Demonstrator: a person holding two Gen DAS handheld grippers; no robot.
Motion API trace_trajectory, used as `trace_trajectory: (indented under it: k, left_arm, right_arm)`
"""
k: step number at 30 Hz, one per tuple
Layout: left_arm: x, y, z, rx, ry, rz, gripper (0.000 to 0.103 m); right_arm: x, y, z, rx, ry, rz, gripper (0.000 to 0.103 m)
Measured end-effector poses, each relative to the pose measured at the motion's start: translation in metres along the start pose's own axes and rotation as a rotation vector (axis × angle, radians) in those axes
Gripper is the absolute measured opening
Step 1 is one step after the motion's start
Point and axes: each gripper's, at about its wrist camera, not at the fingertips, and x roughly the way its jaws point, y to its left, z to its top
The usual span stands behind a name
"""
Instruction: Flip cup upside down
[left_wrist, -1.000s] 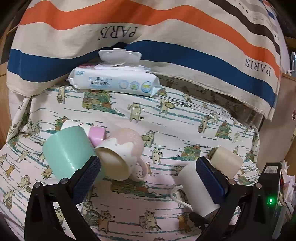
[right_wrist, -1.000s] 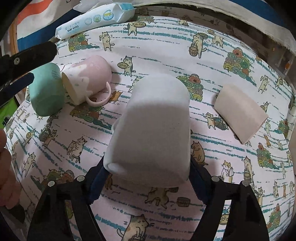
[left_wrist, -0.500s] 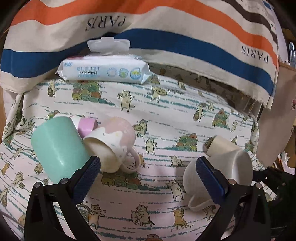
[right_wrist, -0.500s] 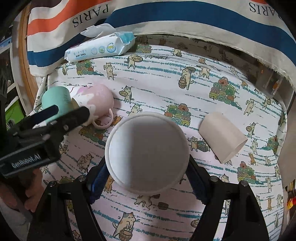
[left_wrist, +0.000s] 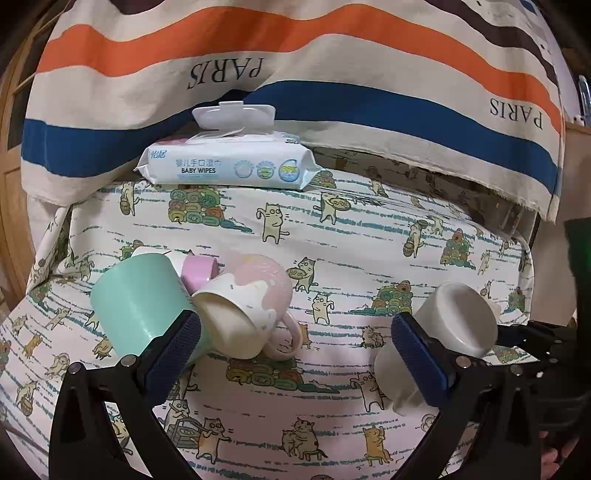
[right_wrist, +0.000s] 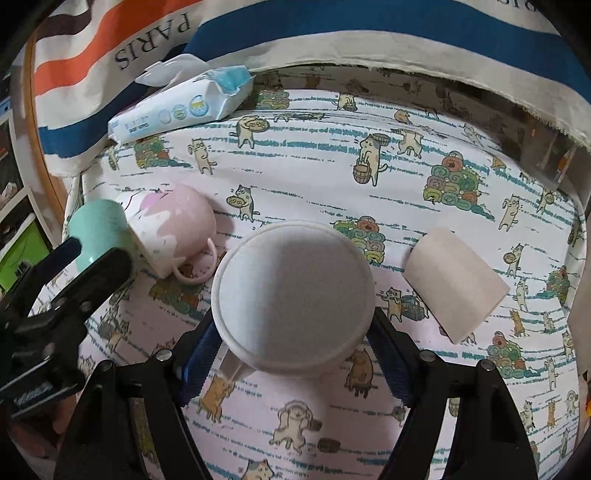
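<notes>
My right gripper (right_wrist: 291, 354) is shut on a white mug (right_wrist: 293, 299), held above the cat-print cloth with its flat base turned toward the camera and its handle low at the left. The same white mug (left_wrist: 458, 321) shows in the left wrist view at the right, tilted, behind my left gripper's right finger. My left gripper (left_wrist: 295, 350) is open and empty, hovering in front of a mint cup (left_wrist: 136, 306) and a pink-and-cream mug (left_wrist: 243, 310), both lying on their sides.
A beige cup (right_wrist: 456, 284) lies on its side right of the held mug. A baby wipes pack (left_wrist: 229, 166) lies at the back by a striped PARIS cloth (left_wrist: 295, 74). A small pink cup (left_wrist: 199, 271) lies behind the mint one.
The right gripper has turned the white mug from lying sideways to base facing the camera, and has lifted it. The left gripper stayed open and shifted only slightly.
</notes>
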Motion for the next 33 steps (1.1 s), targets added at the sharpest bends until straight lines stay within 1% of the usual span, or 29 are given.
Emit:
trace_trajectory:
  k: [7, 20, 24, 26, 27, 31, 33]
  left_arm:
    - [0.003, 0.009, 0.001, -0.046, 0.01, 0.013, 0.102]
    - [0.001, 0.01, 0.002, -0.047, 0.004, 0.018, 0.102]
    - [0.001, 0.011, 0.002, -0.051, 0.002, 0.014, 0.102]
    - [0.0, 0.011, 0.002, -0.05, -0.002, 0.012, 0.102]
    - [0.0, 0.01, 0.002, -0.047, -0.006, 0.011, 0.102]
    - [-0.003, 0.007, 0.002, -0.033, -0.021, 0.011, 0.102]
    - [-0.004, 0.006, 0.002, -0.029, -0.028, 0.007, 0.102]
  right_arm:
    - [0.01, -0.004, 0.006, 0.022, 0.007, 0.007, 0.078]
    - [0.013, -0.006, 0.009, 0.027, 0.01, 0.01, 0.078]
    - [0.01, -0.011, 0.01, 0.056, 0.014, 0.041, 0.079]
    - [0.006, -0.016, 0.011, 0.075, 0.002, 0.053, 0.086]
    - [0.001, -0.019, 0.012, 0.092, -0.017, 0.061, 0.086]
    - [-0.013, -0.026, 0.016, 0.111, -0.047, 0.092, 0.087]
    - [-0.022, -0.029, 0.018, 0.118, -0.069, 0.097, 0.088]
